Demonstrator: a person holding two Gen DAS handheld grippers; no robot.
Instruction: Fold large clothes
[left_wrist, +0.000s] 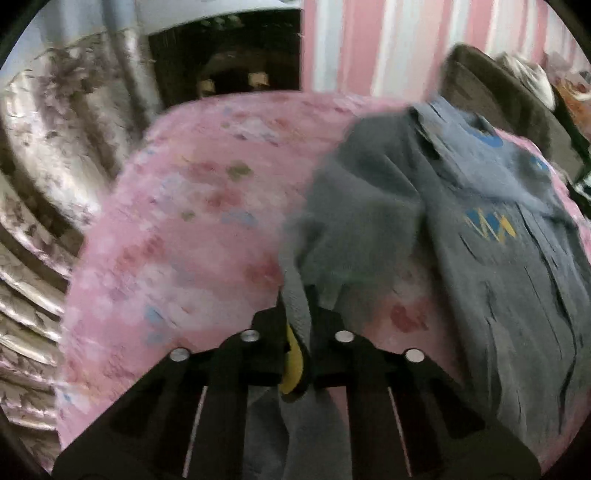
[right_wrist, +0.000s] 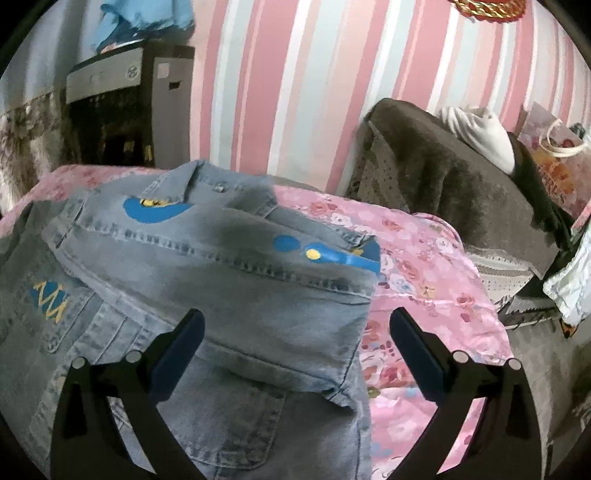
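A grey-blue denim jacket (right_wrist: 236, 266) with blue and yellow patches lies on a pink floral bedspread (right_wrist: 424, 266). Its right side is folded over the body. My left gripper (left_wrist: 297, 314) is shut on the jacket's left sleeve (left_wrist: 354, 221) and holds it lifted above the bedspread (left_wrist: 177, 236); the rest of the jacket (left_wrist: 517, 288) lies to the right. The view is blurred by motion. My right gripper (right_wrist: 295, 325) is open and empty, hovering over the folded part, with its right finger over the bedspread beyond the jacket's edge.
A pink, white and grey striped wall (right_wrist: 295, 92) stands behind the bed. A dark brown blanket (right_wrist: 443, 177) with a white garment (right_wrist: 480, 133) lies at the right. A dark cabinet (right_wrist: 122, 110) stands at the back left. A patterned curtain (left_wrist: 44, 184) hangs at the left.
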